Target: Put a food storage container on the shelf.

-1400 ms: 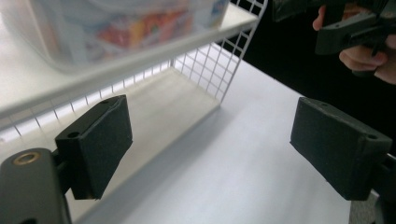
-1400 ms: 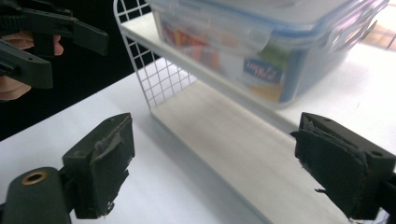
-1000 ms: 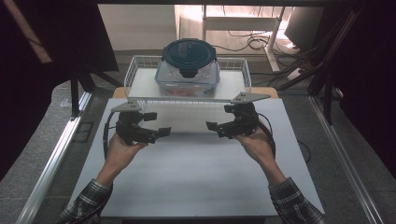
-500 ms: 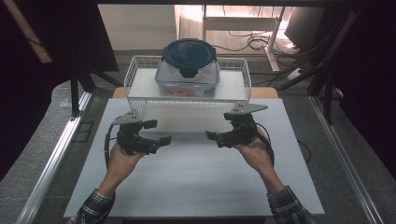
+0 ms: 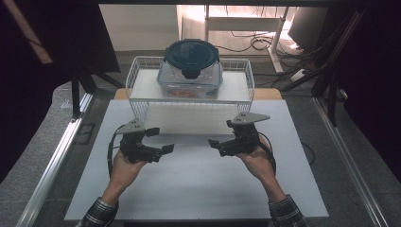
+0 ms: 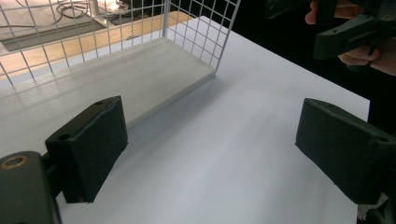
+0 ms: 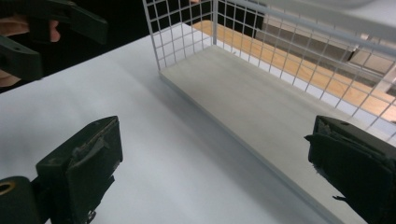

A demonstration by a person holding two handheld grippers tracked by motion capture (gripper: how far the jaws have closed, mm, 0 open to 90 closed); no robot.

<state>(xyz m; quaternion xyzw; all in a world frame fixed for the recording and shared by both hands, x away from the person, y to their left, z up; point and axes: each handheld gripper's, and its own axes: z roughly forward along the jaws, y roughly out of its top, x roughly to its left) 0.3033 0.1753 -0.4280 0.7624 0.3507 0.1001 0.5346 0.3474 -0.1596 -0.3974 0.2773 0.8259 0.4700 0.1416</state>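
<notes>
No brand, label or lettering could be read on anything from where I stood.

The person held both forearms low over the white table (image 5: 189, 198), plaid cuffs at the near edge, palms cupped under the tools. The left gripper (image 5: 160, 140) sat in the left hand (image 5: 124, 169), its black jaws spread wide apart and gripping nothing, pointing inward toward the middle of the table. The right gripper (image 5: 213, 143) mirrored it in the right hand (image 5: 255, 161), jaws likewise gaping and empty, a grey three-cornered plate on top. The two tools faced each other, near but apart, hovering just above the sheet.

Beyond them stood a white wire basket (image 5: 137, 71), a grid of thin rods raised on wire walls, with a flat pale shelf board under it. In the left gripper view its corner (image 6: 219, 42) stood just ahead of the blocky, matte pads (image 6: 88, 144). Inside the basket sat a clear plastic food container (image 5: 189, 75), rounded, closed by a dark clip-lock lid (image 5: 191, 53), well apart from both grippers.
</notes>
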